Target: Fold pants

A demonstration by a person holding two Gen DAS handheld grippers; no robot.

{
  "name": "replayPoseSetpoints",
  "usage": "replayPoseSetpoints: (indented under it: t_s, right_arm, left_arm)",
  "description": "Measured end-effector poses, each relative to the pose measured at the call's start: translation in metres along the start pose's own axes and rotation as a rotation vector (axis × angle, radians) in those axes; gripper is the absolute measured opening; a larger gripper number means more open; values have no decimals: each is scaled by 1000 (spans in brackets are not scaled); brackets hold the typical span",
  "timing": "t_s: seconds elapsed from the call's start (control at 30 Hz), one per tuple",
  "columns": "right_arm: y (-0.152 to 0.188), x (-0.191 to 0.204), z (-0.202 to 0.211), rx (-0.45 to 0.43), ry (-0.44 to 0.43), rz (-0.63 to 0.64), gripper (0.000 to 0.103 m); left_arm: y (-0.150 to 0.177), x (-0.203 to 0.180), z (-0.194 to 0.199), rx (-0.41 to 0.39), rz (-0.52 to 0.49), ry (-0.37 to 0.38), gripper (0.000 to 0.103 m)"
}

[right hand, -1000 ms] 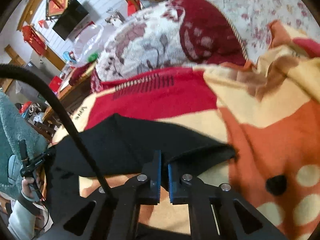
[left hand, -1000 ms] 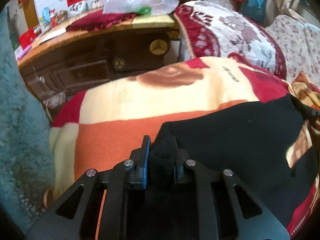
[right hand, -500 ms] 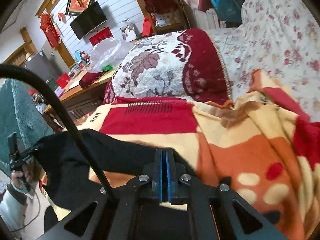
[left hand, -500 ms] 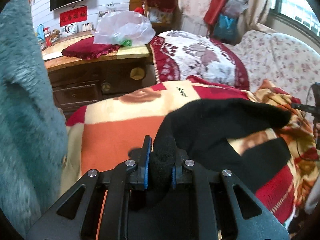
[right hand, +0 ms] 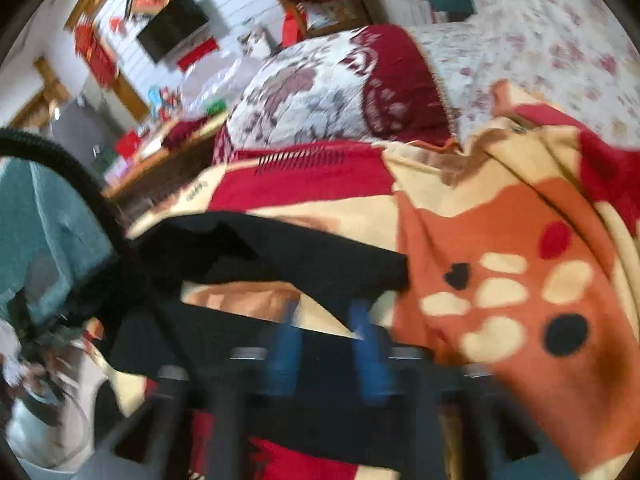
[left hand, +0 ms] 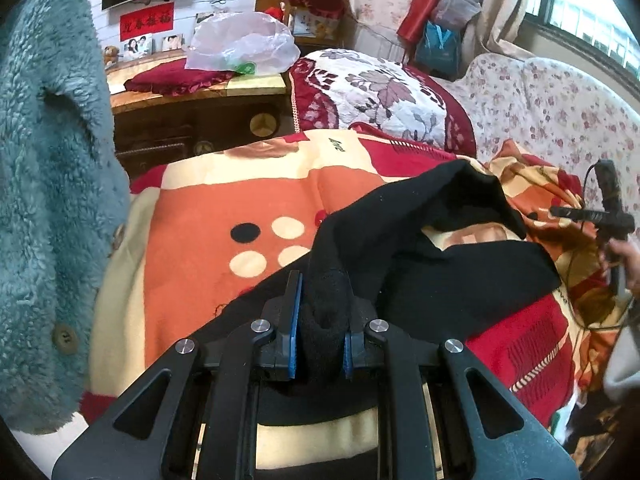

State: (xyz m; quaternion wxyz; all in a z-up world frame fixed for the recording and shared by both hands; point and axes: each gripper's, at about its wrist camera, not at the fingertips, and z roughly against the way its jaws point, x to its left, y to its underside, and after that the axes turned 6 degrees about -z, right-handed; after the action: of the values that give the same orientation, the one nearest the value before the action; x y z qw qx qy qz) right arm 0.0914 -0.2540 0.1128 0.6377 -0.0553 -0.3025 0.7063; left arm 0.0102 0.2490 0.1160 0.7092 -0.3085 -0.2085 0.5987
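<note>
— Where are the black pants [left hand: 460,280]?

— Spread across the patterned blanket [left hand: 208,248] of orange, cream and red on the bed. One part lies flat on the blanket near the camera; another part is lifted and draped over it, with a bit of blanket showing in the gap between the two layers.

— And the left gripper [left hand: 319,332]?

— It is clamped on a thick bunch of the black fabric. The cloth fills the space between the blue pads [left hand: 293,320], so the jaws stand narrowly apart, held by the wad itself.

— The right gripper [right hand: 330,344]?

— In its own view the two blue fingers stand clearly apart, spread wide, with blanket and a black edge of the pants [right hand: 304,256] visible between them (the frame is badly motion-blurred, so whether any cloth touches the pads cannot be told). From the left wrist view the right gripper [left hand: 608,216] shows at the far right edge, held in the person's hand, beside the far end of the pants and apart from the fabric.

— What surrounds the bed?

— A maroon-and-white floral pillow [left hand: 380,96] at the head of the blanket, a floral-print cover [left hand: 552,96] to the right of it, a wooden cabinet [left hand: 192,120] with a plastic bag [left hand: 244,46] on top, and a teal fleece sleeve [left hand: 52,184] filling the left side.
</note>
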Motion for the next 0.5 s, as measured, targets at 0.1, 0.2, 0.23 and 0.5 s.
replayPoseSetpoints:
  t_s: [0.1,0.2,0.23,0.5]
  right_arm:
    - [-2,29,-25,-5,83,164,66]
    - [-4,38,-55,36,143,251,66]
    - [-3,38,-67,58,170,276,66]
    - [-3,12,-90,112,199,279,13]
  left_arm:
    - [-2,2,-1,2,1,0,15]
    - [-3,5,-3,6,4,2,15]
    - [-3,5,-4,7,5,2,15]
    - [-3,8,-9,25,-3,-5,15]
